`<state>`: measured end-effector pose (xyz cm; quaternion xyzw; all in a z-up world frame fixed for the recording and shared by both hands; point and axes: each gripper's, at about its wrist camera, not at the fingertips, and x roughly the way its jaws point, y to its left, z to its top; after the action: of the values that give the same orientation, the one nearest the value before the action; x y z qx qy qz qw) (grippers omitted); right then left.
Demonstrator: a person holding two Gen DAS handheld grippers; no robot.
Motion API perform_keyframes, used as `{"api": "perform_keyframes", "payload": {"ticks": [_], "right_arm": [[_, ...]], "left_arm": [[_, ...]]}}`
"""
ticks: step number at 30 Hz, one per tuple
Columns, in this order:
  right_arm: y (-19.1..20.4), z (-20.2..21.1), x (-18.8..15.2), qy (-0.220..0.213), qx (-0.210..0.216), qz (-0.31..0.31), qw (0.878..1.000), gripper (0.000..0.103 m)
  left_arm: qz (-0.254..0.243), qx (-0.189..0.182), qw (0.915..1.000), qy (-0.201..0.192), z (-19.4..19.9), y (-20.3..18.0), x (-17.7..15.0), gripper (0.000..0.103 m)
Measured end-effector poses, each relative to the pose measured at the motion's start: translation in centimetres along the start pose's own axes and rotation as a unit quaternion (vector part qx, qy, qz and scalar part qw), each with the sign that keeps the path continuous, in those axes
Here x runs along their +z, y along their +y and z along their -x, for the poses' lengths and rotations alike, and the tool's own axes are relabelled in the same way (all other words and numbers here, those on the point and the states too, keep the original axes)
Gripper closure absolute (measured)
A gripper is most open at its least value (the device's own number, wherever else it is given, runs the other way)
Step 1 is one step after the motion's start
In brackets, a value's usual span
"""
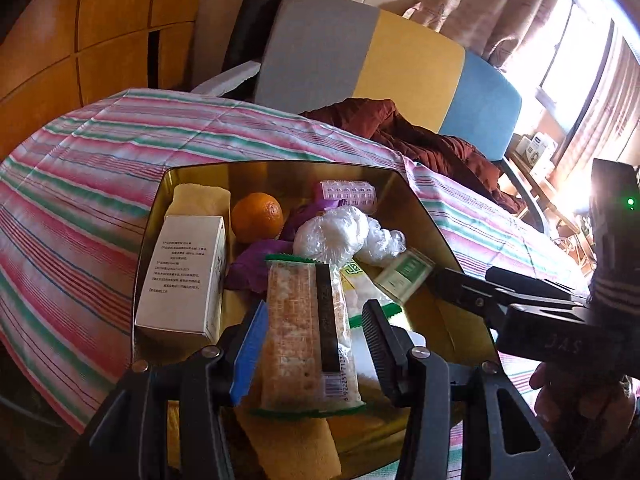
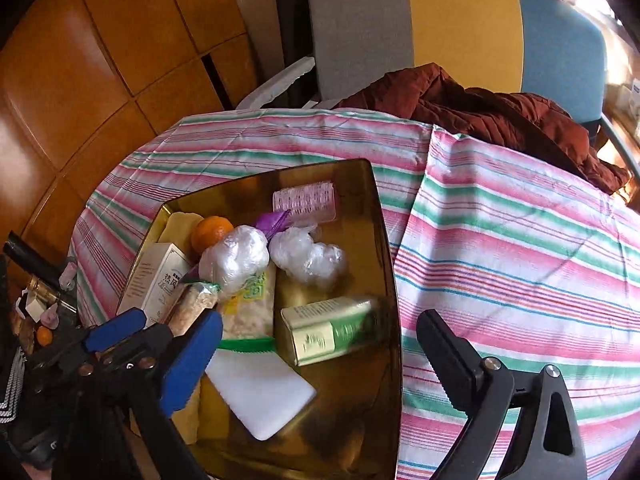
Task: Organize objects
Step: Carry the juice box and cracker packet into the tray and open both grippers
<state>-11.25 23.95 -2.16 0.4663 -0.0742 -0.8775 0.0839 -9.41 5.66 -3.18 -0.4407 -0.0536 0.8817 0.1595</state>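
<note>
A gold tray [image 1: 432, 220] on the striped cloth holds an orange [image 1: 257, 217], a white box [image 1: 182, 276], plastic-wrap balls [image 1: 332, 232], a pink pill pack [image 1: 347, 195] and a green-white box [image 1: 404, 274]. My left gripper [image 1: 310, 354] is shut on a long snack-bar packet [image 1: 304, 336], held over the tray's near end. My right gripper [image 2: 316, 354] is open above the tray's right side, with the green-white box [image 2: 330, 330] lying blurred in the tray between its fingers. The left gripper [image 2: 154, 334] and the packet [image 2: 188, 304] show at the left of the right wrist view.
The tray [image 2: 384, 240] also holds a white flat pad [image 2: 262, 392] and a snack bag [image 2: 248, 312]. A brown jacket [image 2: 500, 116] lies on a grey-yellow-blue chair [image 2: 460, 28] behind the table. Wooden panels stand at left. The striped cloth [image 2: 520, 260] spreads to the right.
</note>
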Motion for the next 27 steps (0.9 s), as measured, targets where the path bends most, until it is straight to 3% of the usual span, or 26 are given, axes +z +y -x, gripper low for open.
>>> {"api": "perform_keyframes", "payload": {"ticks": [11, 23, 27], "right_arm": [[-0.2, 1.1, -2.0, -0.010, -0.005, -0.012, 1.000, 0.003], [1.3, 3.5, -4.8, -0.042, -0.049, 0.004, 0.998, 0.000], [1.5, 4.0, -6.1, -0.046, -0.060, 0.009, 0.997, 0.000]], "left_arm": [[-0.036, 0.050, 0.9969, -0.048, 3.2, -0.9, -1.0, 0.054], [-0.052, 0.096, 0.9910, -0.077, 5.8, -1.7, -2.3, 0.052], [-0.056, 0.103, 0.9894, -0.087, 6.5, -2.1, -3.0, 0.040]]}}
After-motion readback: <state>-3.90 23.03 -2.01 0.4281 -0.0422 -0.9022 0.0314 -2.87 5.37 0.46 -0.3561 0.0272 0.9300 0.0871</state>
